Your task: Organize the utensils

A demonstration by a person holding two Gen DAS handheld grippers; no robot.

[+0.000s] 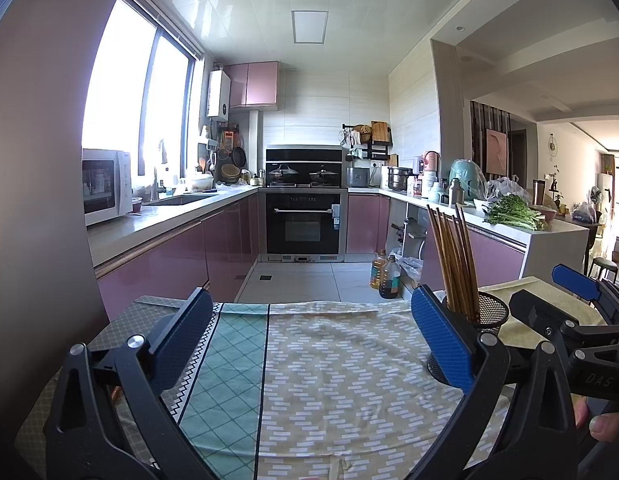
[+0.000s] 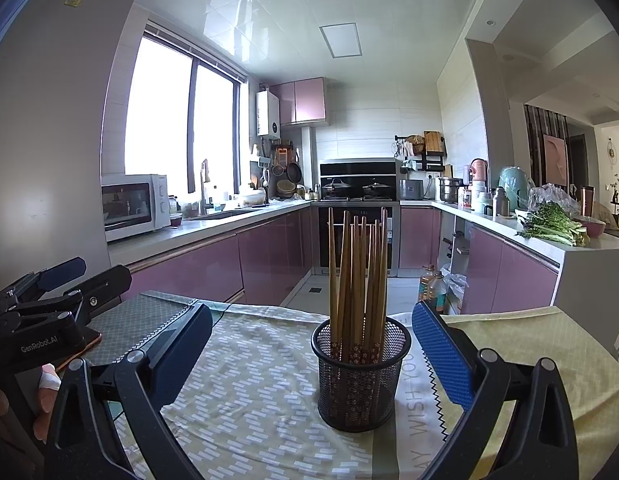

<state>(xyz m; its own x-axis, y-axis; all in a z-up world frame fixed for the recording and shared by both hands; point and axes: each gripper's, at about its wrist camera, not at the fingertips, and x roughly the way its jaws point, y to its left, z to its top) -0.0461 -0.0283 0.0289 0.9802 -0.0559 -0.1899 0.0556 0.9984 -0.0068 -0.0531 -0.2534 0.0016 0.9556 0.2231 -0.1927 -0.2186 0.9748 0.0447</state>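
A black mesh cup (image 2: 359, 376) stands upright on the patterned tablecloth (image 2: 253, 396), with several wooden chopsticks (image 2: 355, 272) standing in it. My right gripper (image 2: 311, 354) is open and empty, its jaws on either side of the cup but apart from it. My left gripper (image 1: 311, 346) is open and empty over the cloth (image 1: 329, 380); the cup (image 1: 489, 316) and chopsticks (image 1: 453, 256) sit just behind its right finger (image 1: 441, 340). The right gripper also shows at the far right of the left wrist view (image 1: 569, 312).
The table stands in a kitchen with pink cabinets. A microwave (image 2: 133, 204) sits on the left counter, an oven (image 1: 303, 220) at the back, greens (image 2: 553, 228) on the right counter. Oil bottles (image 1: 385, 276) stand on the floor beyond the table.
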